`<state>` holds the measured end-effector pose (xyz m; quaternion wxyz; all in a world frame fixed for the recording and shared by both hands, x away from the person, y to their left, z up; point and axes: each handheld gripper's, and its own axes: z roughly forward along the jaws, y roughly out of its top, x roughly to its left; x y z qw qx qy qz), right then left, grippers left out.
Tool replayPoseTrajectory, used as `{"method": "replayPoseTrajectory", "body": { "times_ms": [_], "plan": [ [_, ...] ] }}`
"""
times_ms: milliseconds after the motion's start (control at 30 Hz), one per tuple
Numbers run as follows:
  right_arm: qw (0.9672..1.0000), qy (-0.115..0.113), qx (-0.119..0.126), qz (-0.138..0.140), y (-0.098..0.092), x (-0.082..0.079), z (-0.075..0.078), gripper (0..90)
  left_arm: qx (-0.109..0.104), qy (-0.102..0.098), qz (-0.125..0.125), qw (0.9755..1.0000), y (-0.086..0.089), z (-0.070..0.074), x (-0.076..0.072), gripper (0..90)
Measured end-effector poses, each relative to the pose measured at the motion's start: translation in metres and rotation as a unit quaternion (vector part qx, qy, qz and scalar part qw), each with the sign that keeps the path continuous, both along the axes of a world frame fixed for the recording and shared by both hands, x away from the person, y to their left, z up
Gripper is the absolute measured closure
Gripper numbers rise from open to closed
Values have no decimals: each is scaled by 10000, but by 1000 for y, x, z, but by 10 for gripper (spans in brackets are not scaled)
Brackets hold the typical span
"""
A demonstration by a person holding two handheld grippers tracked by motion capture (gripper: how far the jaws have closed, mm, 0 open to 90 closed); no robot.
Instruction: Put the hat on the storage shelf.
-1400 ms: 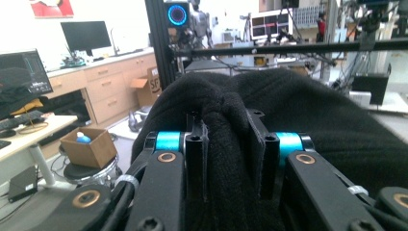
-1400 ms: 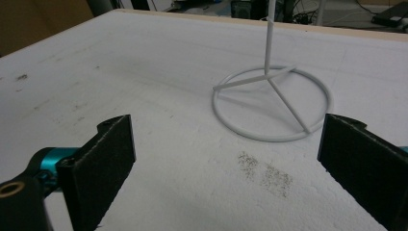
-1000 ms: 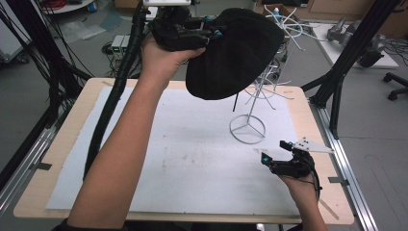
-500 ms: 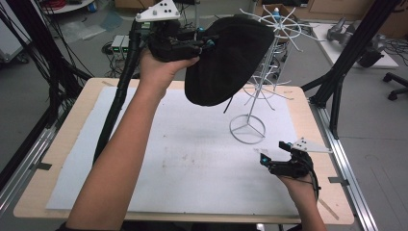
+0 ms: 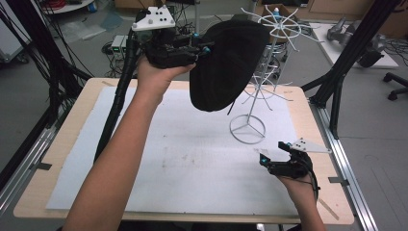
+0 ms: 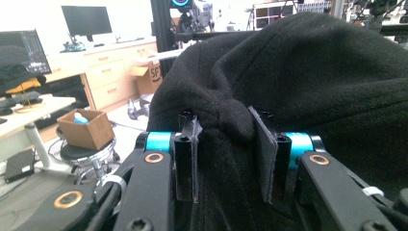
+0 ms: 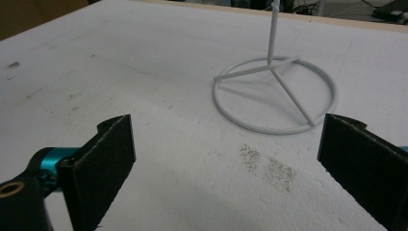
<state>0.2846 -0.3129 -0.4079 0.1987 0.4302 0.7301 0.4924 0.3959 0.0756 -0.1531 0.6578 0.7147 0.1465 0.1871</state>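
Holding a fold of the black hat between jaws that have just been opening, pads still touching the cloth, the left hand-held gripper hangs high, left of the white wire stand. The hat drapes against the stand's upper arms. Left of the stand's ring base, the counter lies bare to its edge. Right and nearer, the right hand-held gripper rests, jaws wide apart.

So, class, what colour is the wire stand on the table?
White. The wire stand shows best in the right gripper view, its ring base resting on the white mat.
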Motion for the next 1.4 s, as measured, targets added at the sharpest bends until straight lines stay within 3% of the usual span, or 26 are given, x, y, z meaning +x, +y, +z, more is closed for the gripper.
{"method": "replayPoseTrajectory", "body": {
  "times_ms": [300, 567, 700, 967, 1167, 1400],
  "plan": [
    [10000, 16, -11, 1, -1, 1, -1, 51, -26, 154, -8, 9999, 4, -11, 5, 634],
    [10000, 25, -11, -4, -1, 0, -1, 51, -88, 296, 123, 9994, 12, -21, 10, 490],
    [10000, 39, -18, 0, 0, 0, -1, 51, -231, 317, 114, 9992, 20, -22, 10, 481],
    [10000, 64, -42, 7, 1, 0, -3, 51, -235, 394, 144, 9988, 27, -30, 10, 461],
    [10000, 73, -50, 0, 1, 1, -4, 51, -264, 525, 228, 9980, 35, -40, 9, 391],
    [9999, 88, -77, 8, 1, 2, -5, 51, -289, 545, 290, 9977, 52, -44, 2, 338]
  ]
}}
